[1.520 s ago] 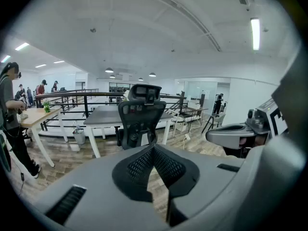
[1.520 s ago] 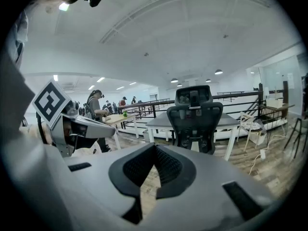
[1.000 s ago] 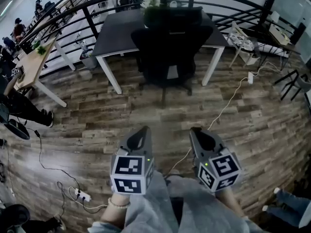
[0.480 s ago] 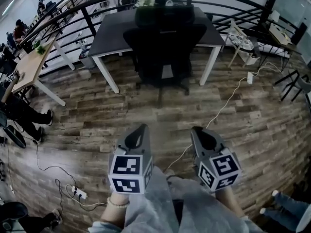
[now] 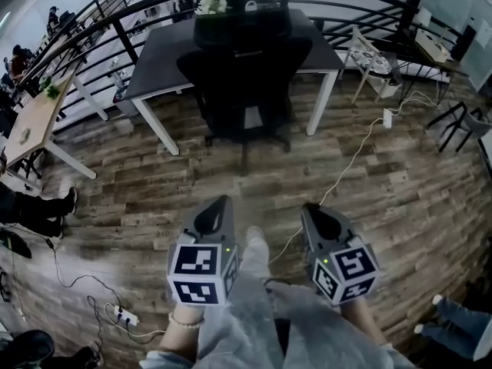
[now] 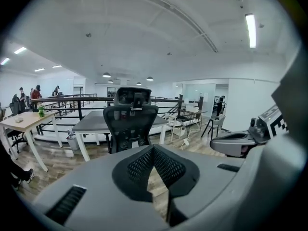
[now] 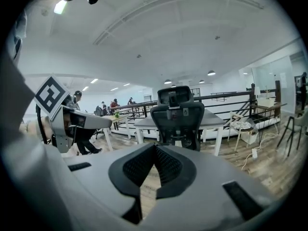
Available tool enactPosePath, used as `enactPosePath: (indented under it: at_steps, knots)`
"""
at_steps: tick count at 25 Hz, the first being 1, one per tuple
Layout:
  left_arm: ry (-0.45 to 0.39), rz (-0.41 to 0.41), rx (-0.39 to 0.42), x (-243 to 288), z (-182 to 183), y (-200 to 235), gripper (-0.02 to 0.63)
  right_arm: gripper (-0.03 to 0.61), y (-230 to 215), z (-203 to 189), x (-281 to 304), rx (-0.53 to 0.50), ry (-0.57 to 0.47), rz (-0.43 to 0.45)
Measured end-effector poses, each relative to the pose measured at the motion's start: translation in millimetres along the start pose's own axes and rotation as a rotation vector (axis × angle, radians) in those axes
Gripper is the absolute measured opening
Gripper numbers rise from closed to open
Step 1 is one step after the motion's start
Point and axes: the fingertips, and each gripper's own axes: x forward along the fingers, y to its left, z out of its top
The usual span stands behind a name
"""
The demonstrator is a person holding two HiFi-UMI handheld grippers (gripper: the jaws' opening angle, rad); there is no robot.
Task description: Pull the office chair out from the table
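A black mesh office chair (image 5: pixel 244 79) stands tucked against a dark-topped table (image 5: pixel 165 56) with white legs, its back toward me. The chair (image 6: pixel 130 124) also sits straight ahead in the left gripper view, and the chair (image 7: pixel 177 117) shows the same way in the right gripper view. My left gripper (image 5: pixel 217 206) and right gripper (image 5: pixel 311 210) hover side by side over the wooden floor, well short of the chair. Both are shut and hold nothing.
A black railing (image 5: pixel 123 37) runs behind the table. A white cable (image 5: pixel 350 167) trails across the floor to the right of the chair, and a power strip (image 5: pixel 123 314) lies at lower left. A light wooden desk (image 5: pixel 34 118) stands at left. A folding stand (image 5: pixel 453 125) is at right.
The chair and table have grown closer and lower in the head view as I move toward them. A shoe now shows between the grippers. Both grippers stay shut.
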Motion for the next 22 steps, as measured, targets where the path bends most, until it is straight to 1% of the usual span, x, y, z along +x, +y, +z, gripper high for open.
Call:
enactPosePath:
  at_steps: [5, 9, 22]
  knots:
    - [-0.012, -0.008, -0.015, 30, 13, 14, 0.012, 0.003, -12, 10, 29, -0.01, 0.004, -0.001]
    - [-0.016, -0.012, -0.023, 57, 27, 26, 0.012, 0.003, -26, 26, 56, -0.02, 0.002, 0.0]
    - [-0.021, -0.043, 0.005, 159, 94, 59, 0.012, 0.003, -83, 85, 146, -0.022, -0.008, -0.034]
